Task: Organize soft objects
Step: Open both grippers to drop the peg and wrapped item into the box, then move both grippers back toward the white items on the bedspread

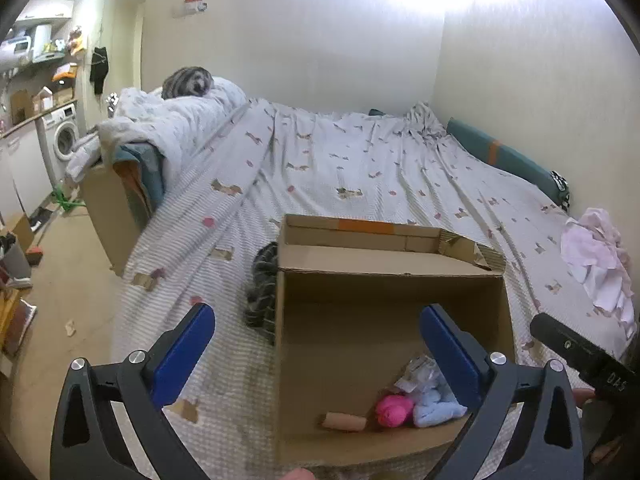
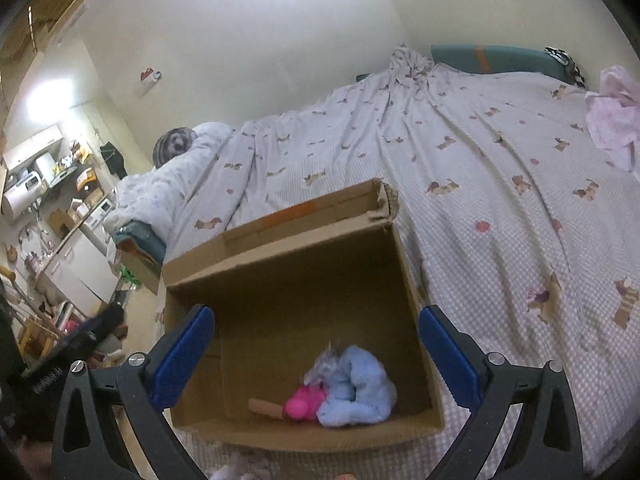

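- My L gripper (image 1: 316, 344) & R gripper (image 2: 316, 344): both jaws wide, nothing between.
- Cardboard box (image 1: 384, 264) on bed (image 1: 320, 168), open top.
- Inside, near corner: blue cloth (image 2: 356, 392), pink toy (image 2: 304, 400) touching.

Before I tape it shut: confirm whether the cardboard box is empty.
No: a pink ball, a light blue cloth and a tan roll lie in the box.

My box (image 1: 384, 320) is matt brown corrugated cardboard, ragged at 1 torn flap. Inside lie a fluffy blue cloth (image 2: 360, 388) and a bright pink plush (image 2: 304, 400). The sheet (image 1: 360, 176) on the bed is thin printed cotton, creased. My fingers (image 1: 188, 352) carry dimpled blue rubber pads on matt black plastic, with shiny metal pins.
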Demonstrator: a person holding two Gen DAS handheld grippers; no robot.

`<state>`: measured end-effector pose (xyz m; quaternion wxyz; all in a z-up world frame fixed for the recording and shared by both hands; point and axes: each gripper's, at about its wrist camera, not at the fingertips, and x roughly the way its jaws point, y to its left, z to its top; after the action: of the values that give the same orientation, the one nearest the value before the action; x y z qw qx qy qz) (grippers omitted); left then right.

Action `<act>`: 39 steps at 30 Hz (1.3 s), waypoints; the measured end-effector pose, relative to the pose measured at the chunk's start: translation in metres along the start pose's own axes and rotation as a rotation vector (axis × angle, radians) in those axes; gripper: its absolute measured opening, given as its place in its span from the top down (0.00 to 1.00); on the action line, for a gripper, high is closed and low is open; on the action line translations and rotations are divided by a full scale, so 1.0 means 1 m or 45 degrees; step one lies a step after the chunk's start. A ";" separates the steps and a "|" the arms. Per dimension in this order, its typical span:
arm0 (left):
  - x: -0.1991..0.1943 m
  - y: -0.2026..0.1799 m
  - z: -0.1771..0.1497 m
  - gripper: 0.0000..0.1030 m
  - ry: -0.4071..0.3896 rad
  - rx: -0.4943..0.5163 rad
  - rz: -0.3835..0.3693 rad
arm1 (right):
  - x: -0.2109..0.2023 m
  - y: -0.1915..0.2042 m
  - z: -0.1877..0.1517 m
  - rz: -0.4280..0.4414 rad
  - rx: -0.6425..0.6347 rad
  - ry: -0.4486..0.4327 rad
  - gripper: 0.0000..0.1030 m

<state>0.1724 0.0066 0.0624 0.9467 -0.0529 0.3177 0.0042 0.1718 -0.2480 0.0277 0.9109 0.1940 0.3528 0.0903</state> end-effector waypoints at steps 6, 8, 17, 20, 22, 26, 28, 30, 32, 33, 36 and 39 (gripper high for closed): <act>-0.020 0.012 -0.013 0.01 0.035 -0.007 0.015 | -0.015 0.003 -0.014 -0.006 -0.025 0.017 0.00; -0.024 0.017 -0.019 0.01 0.072 -0.017 0.013 | -0.019 0.002 -0.021 -0.011 -0.018 0.034 0.00; -0.028 0.031 -0.053 0.01 0.236 -0.098 0.030 | -0.031 0.000 -0.044 -0.048 -0.032 0.097 0.00; -0.027 0.035 -0.067 0.01 0.305 -0.133 0.041 | -0.034 0.000 -0.051 -0.028 -0.014 0.119 0.00; -0.024 0.037 -0.076 0.01 0.367 -0.147 0.049 | -0.035 0.001 -0.057 -0.020 0.000 0.139 0.00; -0.019 0.036 -0.092 0.01 0.449 -0.145 0.073 | -0.034 0.006 -0.071 -0.017 -0.005 0.195 0.00; -0.017 0.036 -0.099 0.01 0.483 -0.142 0.078 | -0.032 0.011 -0.078 -0.032 -0.033 0.224 0.00; -0.015 0.035 -0.105 0.01 0.510 -0.141 0.083 | -0.030 0.014 -0.083 -0.040 -0.053 0.253 0.00; -0.015 0.034 -0.109 0.01 0.527 -0.136 0.085 | -0.028 0.016 -0.090 -0.043 -0.074 0.288 0.00; -0.015 0.033 -0.112 0.01 0.535 -0.130 0.087 | -0.027 0.017 -0.092 -0.049 -0.084 0.303 0.00; -0.014 0.033 -0.116 0.01 0.555 -0.119 0.086 | -0.023 0.018 -0.100 -0.069 -0.121 0.354 0.00; -0.012 0.034 -0.119 0.01 0.576 -0.128 0.087 | -0.019 0.014 -0.106 -0.075 -0.133 0.402 0.00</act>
<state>0.0900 0.0289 -0.0281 0.8470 -0.0889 0.5226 0.0400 0.0858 -0.2099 -0.0267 0.8553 0.1194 0.4918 0.1113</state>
